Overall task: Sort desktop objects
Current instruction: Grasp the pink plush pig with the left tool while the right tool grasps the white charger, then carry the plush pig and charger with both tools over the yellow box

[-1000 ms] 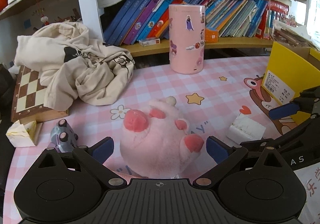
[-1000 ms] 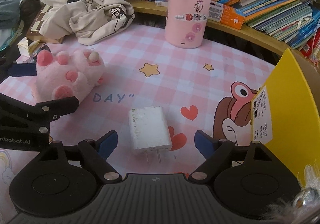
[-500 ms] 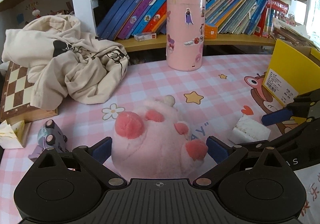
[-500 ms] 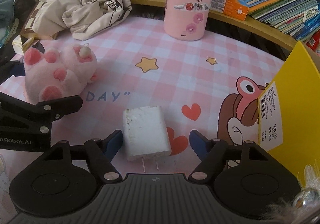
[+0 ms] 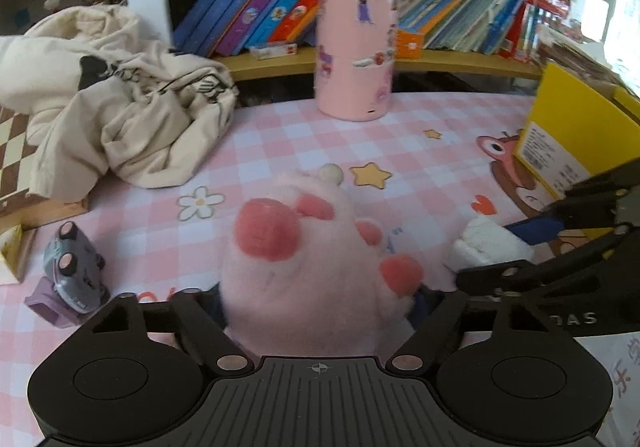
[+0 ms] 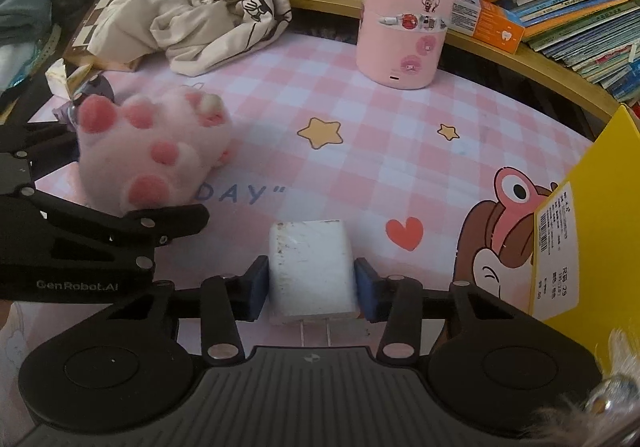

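On the left, a cream garment (image 5: 120, 115) lies crumpled over a chessboard (image 5: 12, 151), both at the far left edge of the pink checked desk mat (image 5: 280, 143). Nearer, a small grey toy car (image 5: 74, 267) rests tilted on a lilac base.

The left gripper (image 5: 316, 299) has just been closing its jaws, and the pink plush toy (image 5: 312, 267) sits between them. Its blue pads are almost wholly hidden behind the fur on either side, which bulges up between the fingers, so the toy reads as clamped. The toy is pale pink and fuzzy, with darker pink round paw pads and a small cream knob at its far end (its face cannot be made out). It lies on the mat near the front edge.

Behind it, upright at the back of the mat, stands a pink cylinder (image 5: 354, 47) covered in stickers, in front of a shelf of leaning books (image 5: 260, 7).

The right gripper (image 6: 311, 291) has likewise just been closing. Its blue pads (image 6: 256, 287) press both flanks of a white charger plug (image 6: 310, 267), a scuffed, speckled block with two metal prongs pointing toward the camera. It lies on the mat just beside a red heart print.

At far right stands a yellow box (image 6: 592, 215) bearing a white label.
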